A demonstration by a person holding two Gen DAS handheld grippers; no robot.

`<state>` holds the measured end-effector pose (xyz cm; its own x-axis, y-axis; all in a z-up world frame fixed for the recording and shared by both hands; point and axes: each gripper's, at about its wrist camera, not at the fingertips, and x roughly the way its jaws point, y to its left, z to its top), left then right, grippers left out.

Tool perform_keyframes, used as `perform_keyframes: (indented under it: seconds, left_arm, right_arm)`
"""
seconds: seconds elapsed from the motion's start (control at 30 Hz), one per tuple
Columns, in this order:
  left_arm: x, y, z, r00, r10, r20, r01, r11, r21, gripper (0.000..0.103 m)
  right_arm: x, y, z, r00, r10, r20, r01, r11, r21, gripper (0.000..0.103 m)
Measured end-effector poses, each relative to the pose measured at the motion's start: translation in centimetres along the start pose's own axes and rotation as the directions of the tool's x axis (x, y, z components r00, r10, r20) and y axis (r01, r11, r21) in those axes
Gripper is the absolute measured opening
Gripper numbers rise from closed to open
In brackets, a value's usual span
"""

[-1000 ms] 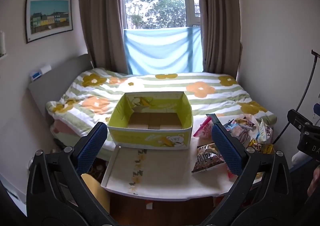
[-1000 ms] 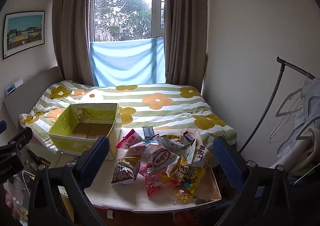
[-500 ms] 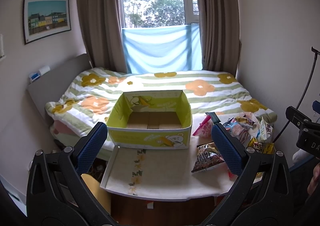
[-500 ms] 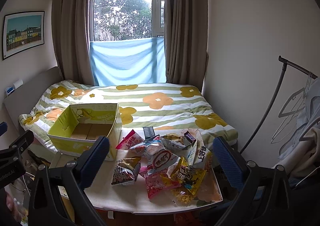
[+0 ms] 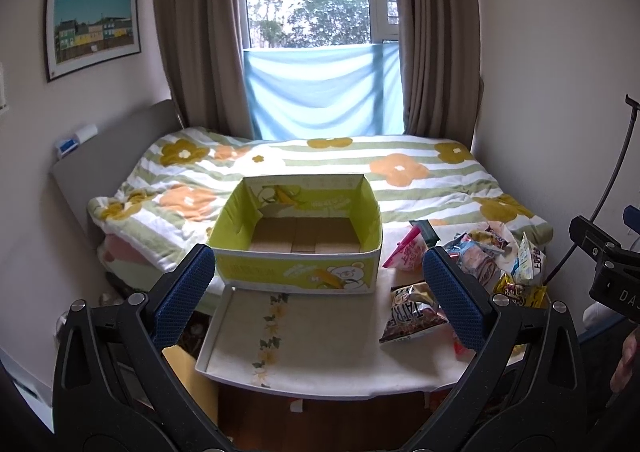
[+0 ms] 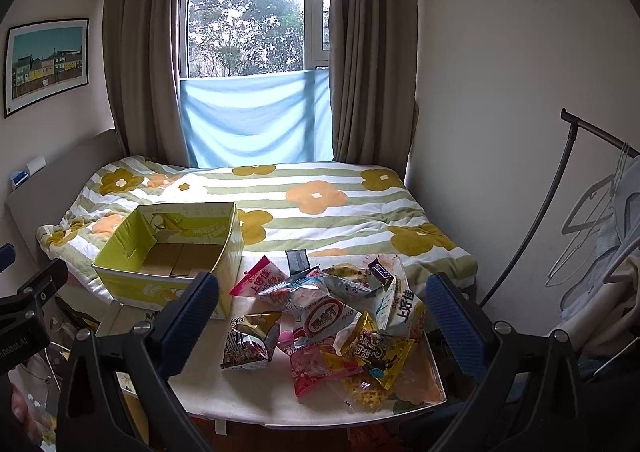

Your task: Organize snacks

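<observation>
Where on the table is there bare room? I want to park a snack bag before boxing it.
Free: the table's left half, in front of the yellow box and left of the brown bag. The box floor is bare too. Crowded: the right half, under the snack pile.

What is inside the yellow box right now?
The yellow box holds no snacks: only its bare brown cardboard floor shows. The near wall hides the floor's front strip, so that part cannot be checked.

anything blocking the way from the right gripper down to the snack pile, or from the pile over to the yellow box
Nothing visible does. The open right gripper hangs over the snack pile with clear air between, and the yellow box sits open-topped and empty beside the pile on the table.
</observation>
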<state>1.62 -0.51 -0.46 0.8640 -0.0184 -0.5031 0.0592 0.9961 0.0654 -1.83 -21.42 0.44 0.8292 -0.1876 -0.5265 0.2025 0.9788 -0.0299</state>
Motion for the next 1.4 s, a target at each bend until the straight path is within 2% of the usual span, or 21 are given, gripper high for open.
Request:
perform_keyframes:
  seconds: [1.4]
  left_arm:
    - [2.1, 1.9, 0.5, 1.0, -0.014, -0.02, 0.014, 1.0, 0.002, 0.103]
  right_arm:
    - [0.9, 1.0, 0.4, 1.0, -0.021, -0.02, 0.021, 1.0, 0.01, 0.103]
